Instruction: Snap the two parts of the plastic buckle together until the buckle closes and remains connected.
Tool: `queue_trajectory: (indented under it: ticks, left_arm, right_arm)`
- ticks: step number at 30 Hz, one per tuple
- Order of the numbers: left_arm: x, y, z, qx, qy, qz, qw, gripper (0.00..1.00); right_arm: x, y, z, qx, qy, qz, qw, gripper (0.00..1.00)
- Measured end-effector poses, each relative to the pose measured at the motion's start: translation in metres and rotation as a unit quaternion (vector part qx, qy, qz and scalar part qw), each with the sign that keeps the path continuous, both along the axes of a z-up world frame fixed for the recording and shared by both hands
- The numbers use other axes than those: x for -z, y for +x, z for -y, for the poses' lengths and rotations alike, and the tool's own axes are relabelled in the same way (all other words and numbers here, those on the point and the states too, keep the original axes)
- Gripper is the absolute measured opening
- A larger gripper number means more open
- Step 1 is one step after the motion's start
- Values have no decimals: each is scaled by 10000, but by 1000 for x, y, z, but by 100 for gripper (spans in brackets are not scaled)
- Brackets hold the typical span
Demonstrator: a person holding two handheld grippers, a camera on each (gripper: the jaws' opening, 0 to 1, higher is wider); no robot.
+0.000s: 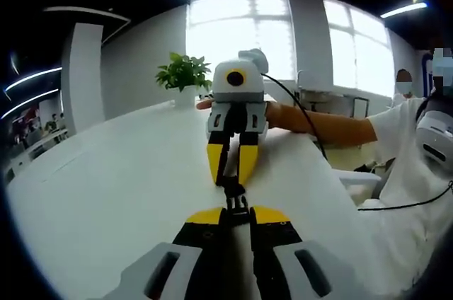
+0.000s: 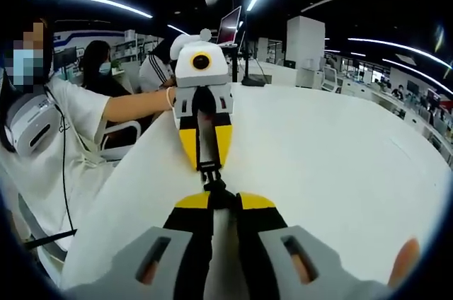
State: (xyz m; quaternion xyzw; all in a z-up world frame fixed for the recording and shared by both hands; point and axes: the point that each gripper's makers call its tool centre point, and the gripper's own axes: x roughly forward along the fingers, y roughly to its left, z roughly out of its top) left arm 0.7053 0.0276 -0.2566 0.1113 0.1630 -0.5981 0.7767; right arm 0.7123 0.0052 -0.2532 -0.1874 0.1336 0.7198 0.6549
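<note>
Buckle (image 1: 235,199) stretched lengthwise between facing grippers, left gripper (image 1: 236,216) pinching one end; right gripper (image 1: 233,167) pinching the other, above white table (image 1: 113,194).

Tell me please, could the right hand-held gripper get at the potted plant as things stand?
Probably not: the right hand-held gripper is shut on the buckle, and the potted plant stands far across the table.
</note>
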Motion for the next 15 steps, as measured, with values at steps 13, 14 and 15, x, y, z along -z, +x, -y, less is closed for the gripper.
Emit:
queue_trajectory:
  ticks: [13, 14, 15]
  left_arm:
    - [0, 0, 2, 18, -29, -33, 10000, 12]
    - [0, -1, 2, 26, -37, -40, 10000, 12]
    - [0, -1, 3, 32, -49, -34, 10000, 12]
  right_arm:
    - [0, -3, -1, -1, 37, -31, 10000, 12]
    - [0, -3, -1, 1, 43, -53, 10000, 12]
    - [0, -3, -1, -1, 45, -58, 10000, 12]
